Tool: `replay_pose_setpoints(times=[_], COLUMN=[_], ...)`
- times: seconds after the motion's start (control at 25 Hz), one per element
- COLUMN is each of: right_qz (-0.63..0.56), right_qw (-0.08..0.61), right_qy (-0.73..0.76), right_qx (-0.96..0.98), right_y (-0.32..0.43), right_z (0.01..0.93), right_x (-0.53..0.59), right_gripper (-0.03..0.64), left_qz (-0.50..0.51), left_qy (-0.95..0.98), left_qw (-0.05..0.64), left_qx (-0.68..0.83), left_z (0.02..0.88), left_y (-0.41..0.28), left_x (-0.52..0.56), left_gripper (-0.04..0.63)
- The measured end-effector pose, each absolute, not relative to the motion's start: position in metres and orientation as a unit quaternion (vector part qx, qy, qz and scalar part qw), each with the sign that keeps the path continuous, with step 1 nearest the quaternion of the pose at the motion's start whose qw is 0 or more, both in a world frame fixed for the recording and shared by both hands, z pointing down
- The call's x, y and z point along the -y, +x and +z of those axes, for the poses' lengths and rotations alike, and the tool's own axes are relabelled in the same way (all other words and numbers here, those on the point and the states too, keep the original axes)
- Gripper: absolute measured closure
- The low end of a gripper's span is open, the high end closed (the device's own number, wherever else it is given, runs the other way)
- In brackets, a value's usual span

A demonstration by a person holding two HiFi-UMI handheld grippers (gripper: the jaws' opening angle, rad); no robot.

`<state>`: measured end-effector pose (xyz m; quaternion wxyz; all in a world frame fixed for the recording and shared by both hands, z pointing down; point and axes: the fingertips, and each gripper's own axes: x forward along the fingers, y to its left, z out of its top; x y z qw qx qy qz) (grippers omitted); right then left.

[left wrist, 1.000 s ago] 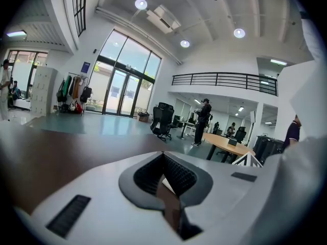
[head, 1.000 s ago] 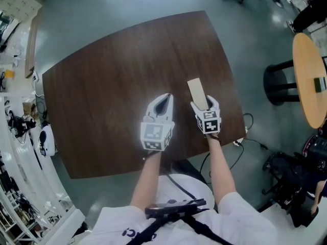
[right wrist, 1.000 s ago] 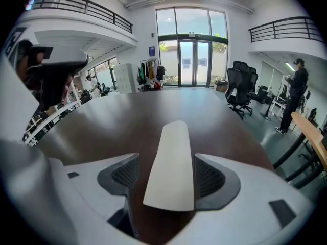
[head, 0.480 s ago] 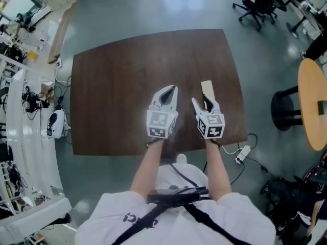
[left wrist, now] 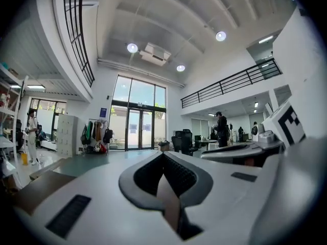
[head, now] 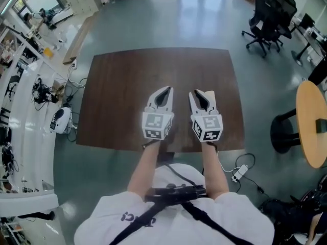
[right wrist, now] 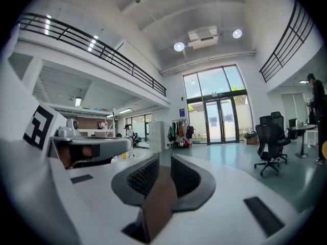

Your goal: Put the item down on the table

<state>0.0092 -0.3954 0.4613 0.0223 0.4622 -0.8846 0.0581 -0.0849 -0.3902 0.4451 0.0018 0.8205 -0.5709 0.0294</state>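
A dark brown table point(head: 117, 86) lies below me. The item, a flat beige strip point(head: 210, 94), rests on it, only its end showing at the right side of my right gripper point(head: 202, 98). That gripper's jaws are closing with a narrow gap left. In the right gripper view point(right wrist: 164, 160) only dark brown table shows through the gap, and the pads press on nothing. My left gripper point(head: 163, 94) hovers beside it over the table. In the left gripper view point(left wrist: 163, 157) its tips meet and it is shut on nothing.
Black office chairs point(head: 265, 14) stand beyond the table's far right corner. A round wooden table point(head: 312, 121) is at the right. A white power strip point(head: 239, 171) lies on the floor by the near edge. Shelves and cluttered benches point(head: 20, 111) line the left.
The beige strip stuck out ahead of the right gripper before; now it is mostly hidden beside it. The right jaws have narrowed. The two grippers stand closer together.
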Motion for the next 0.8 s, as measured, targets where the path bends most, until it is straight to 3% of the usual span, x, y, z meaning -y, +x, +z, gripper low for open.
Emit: replay_pose_setpoints(times=[0.2, 0.8], right_qz=[0.019, 0.027], right_qw=[-0.007, -0.02], right_qy=[0.457, 0.451], right_qx=[0.889, 0.892], right_y=[-0.001, -0.009], right_z=[0.42, 0.399], right_x=[0.365, 0.338], right_gripper=[0.611, 0.611], left_qz=[0.017, -0.009], left_qy=[0.81, 0.799], left_qw=[-0.013, -0.007], left_qx=[0.585, 0.602], left_z=[0.427, 0.401], left_y=[-0.093, -0.096], left_x=[0.356, 0.312], left_gripper=[0.584, 0.584])
